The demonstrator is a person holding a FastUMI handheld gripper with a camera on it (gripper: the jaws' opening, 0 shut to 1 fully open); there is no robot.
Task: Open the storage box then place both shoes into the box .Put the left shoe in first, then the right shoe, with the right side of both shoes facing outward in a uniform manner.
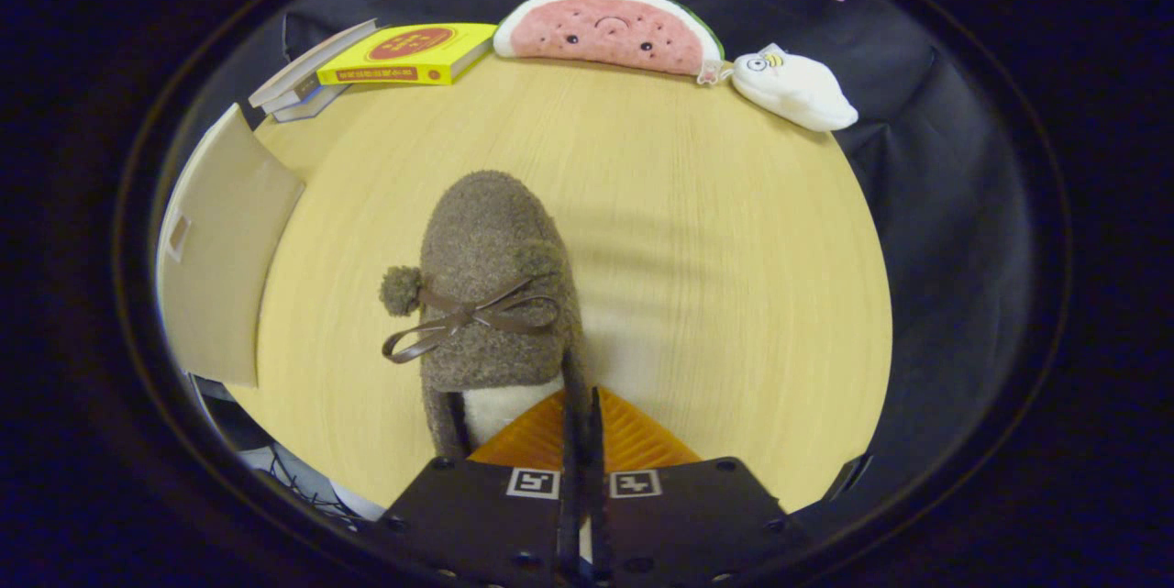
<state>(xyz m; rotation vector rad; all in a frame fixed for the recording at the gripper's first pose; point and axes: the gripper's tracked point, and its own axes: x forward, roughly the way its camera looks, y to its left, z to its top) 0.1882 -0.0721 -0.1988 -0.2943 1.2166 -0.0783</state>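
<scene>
Shoe: a brown fuzzy slipper (495, 285) with a pompom and a thin bow, lying on the wooden table (715, 276) directly ahead of the gripper, toe pointing away and pale-lined heel opening nearest.
Long axis: it runs almost straight out along the line of the fingers, leaning a touch to the left, so the shoe reads as an extension of the tool.
Gripper (581, 414): the two fingers are drawn close together on the right edge of the slipper's collar; they look clamped on that thin rim, though the heel is partly hidden behind them, so I would call the grip likely, not certain.
Pose: the tool is held low and level behind the heel, aimed forward over the tabletop.
Storage box: a pale panel (215, 267) with a small slot stands to the left of the shoe, well apart from it; probably the box's opened flap or wall.
Coming move: the shoe must swing leftward toward that panel, turning its long axis as it goes.
Background: a yellow book (408, 53) on a small stack, a watermelon plush (610, 30) and a white plush (796, 91) line the far edge.
</scene>
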